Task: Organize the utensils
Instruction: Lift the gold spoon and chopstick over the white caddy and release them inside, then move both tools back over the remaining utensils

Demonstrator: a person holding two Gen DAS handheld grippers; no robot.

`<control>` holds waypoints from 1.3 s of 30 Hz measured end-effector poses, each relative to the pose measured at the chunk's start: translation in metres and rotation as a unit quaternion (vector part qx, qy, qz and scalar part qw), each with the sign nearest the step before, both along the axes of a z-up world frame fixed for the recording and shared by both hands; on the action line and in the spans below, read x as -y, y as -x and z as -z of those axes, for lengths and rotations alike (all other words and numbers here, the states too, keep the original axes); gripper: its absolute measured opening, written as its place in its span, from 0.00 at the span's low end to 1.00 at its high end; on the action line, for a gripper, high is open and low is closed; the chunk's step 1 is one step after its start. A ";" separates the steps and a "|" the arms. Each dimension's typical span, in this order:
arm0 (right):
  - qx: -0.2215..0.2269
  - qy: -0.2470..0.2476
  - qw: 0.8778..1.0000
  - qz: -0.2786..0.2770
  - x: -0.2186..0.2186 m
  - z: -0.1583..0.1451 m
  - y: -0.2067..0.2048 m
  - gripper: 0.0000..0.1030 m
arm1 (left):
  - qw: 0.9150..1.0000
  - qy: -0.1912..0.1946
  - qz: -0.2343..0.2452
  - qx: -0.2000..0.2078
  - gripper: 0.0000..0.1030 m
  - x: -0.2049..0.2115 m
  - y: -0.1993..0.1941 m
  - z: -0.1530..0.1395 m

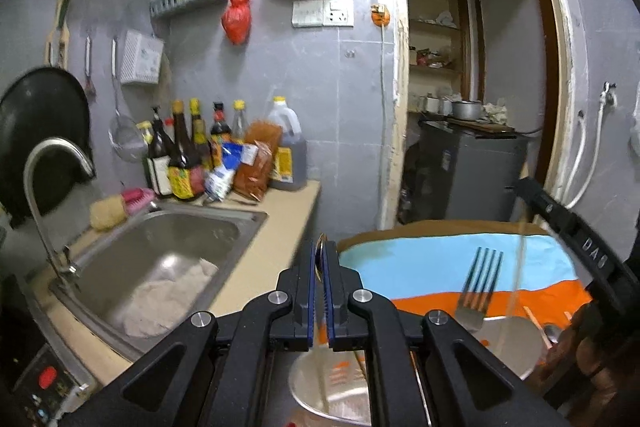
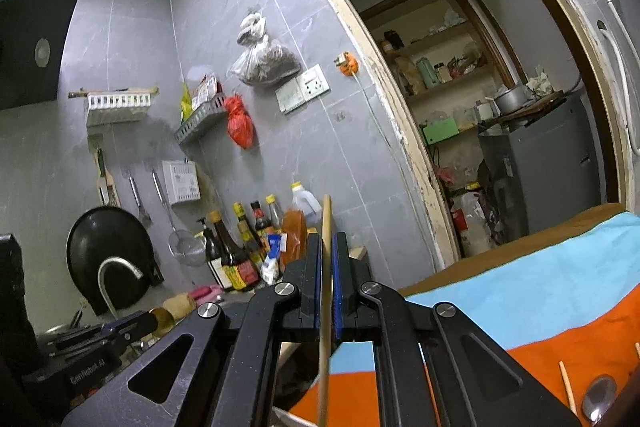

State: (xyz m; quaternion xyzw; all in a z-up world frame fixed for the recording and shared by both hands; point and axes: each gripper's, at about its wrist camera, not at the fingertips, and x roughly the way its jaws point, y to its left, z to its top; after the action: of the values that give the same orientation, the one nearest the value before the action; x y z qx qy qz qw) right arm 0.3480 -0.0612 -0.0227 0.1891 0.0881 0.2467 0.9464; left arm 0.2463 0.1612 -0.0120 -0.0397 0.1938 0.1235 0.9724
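Note:
My left gripper [image 1: 320,253] is shut on a thin metal utensil, likely a spoon [image 1: 320,247], whose edge shows between the blue pads. My right gripper [image 2: 327,247] is shut on a wooden chopstick [image 2: 326,223] that stands upright through the jaws. In the left wrist view the right gripper [image 1: 576,239] holds that chopstick [image 1: 520,267] over a steel container [image 1: 516,347] in which a fork [image 1: 480,283] stands, tines up. A spoon [image 2: 598,397] and another chopstick [image 2: 567,387] lie on the orange and blue cloth [image 2: 540,291]. The left gripper also shows in the right wrist view [image 2: 132,325].
A steel sink [image 1: 168,259] with a rag and a tap [image 1: 48,179] sits left, sauce bottles [image 1: 188,155] behind it on the counter [image 1: 276,239]. A second steel bowl [image 1: 332,387] lies under my left gripper. A doorway [image 1: 472,67] opens to a storeroom.

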 end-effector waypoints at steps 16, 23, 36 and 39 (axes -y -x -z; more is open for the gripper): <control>-0.024 0.029 0.999 0.024 0.046 -0.028 0.026 0.60 | 0.993 0.103 0.058 0.001 0.58 0.009 0.007 -0.012; -0.032 0.057 0.996 0.060 0.090 -0.052 0.050 0.91 | 0.992 0.098 0.075 0.013 0.88 0.048 0.010 -0.028; -0.033 0.128 0.985 0.111 0.176 -0.069 0.089 0.99 | 0.994 0.070 0.081 0.036 0.99 0.139 0.014 -0.028; -0.046 0.135 0.983 0.120 0.198 -0.065 0.091 0.99 | 0.993 0.061 0.095 0.031 0.99 0.162 0.013 -0.025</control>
State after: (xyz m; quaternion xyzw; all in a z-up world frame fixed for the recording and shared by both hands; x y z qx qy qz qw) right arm 0.2573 -0.2592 0.0420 0.0804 0.1401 0.1080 0.9809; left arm 0.2335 -0.0012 0.0126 -0.0846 0.1733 0.0174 0.9811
